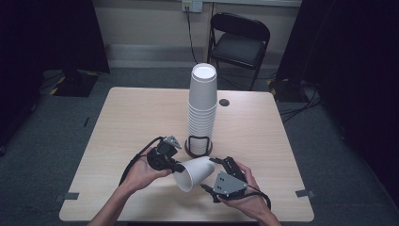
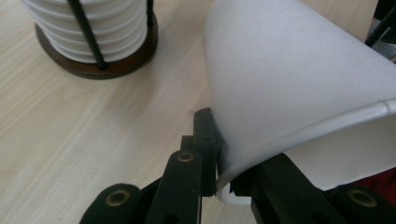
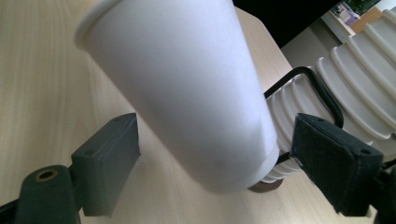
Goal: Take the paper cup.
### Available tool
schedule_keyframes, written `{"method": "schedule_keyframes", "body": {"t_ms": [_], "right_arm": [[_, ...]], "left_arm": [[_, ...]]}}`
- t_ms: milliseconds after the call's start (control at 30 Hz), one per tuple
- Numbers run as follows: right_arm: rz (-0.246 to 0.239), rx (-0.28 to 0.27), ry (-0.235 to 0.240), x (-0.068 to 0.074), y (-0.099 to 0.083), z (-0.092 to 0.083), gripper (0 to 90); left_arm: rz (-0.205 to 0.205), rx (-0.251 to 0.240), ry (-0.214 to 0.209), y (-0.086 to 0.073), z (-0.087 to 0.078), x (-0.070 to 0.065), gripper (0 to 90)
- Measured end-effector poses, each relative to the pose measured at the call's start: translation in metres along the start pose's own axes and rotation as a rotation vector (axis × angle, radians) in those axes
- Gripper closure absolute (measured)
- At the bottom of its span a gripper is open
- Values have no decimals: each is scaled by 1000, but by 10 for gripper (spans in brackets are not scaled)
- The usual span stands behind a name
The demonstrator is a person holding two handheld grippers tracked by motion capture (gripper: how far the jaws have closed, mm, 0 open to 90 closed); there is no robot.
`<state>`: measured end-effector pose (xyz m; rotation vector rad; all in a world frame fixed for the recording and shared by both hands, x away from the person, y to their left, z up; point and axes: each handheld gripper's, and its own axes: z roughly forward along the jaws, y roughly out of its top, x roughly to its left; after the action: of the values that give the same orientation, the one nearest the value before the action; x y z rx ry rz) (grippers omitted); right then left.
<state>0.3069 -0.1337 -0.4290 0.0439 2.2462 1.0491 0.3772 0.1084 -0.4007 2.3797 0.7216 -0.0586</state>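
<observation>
One white paper cup [image 1: 195, 173], tipped on its side at six o'clock of the tall cup stack [image 1: 203, 110], hangs by its rim in your left gripper [image 1: 165, 157]; your right gripper [image 1: 227, 175], jaws spread around its base, should probably close next.

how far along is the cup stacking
Done: a tall cup stack already stands in the holder. In hand: the left claw is shut on the rim of a loose cup, which lies tilted between the open right claw. Left: getting this cup onto the stack.
</observation>
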Motion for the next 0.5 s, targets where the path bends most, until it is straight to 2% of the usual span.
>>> {"method": "schedule_keyframes", "body": {"t_ms": [67,100,167,267,400,500], "right_arm": [[-26,8,8,1,1,1,141],[-37,15,15,2,1,1,150],[-52,13,37,4,2,2,164],[-82,27,44,7,3,3,152],[-120,30,30,11,4,6,138],[-123,32,22,14,5,8,119]], "left_arm": [[7,24,3,1,3,-1,845],[-3,18,2,2,5,-2,845],[8,27,-6,3,6,-3,845],[20,27,-9,6,7,-6,845],[21,33,-11,10,8,-8,846],[21,45,-27,12,10,-7,846]]}}
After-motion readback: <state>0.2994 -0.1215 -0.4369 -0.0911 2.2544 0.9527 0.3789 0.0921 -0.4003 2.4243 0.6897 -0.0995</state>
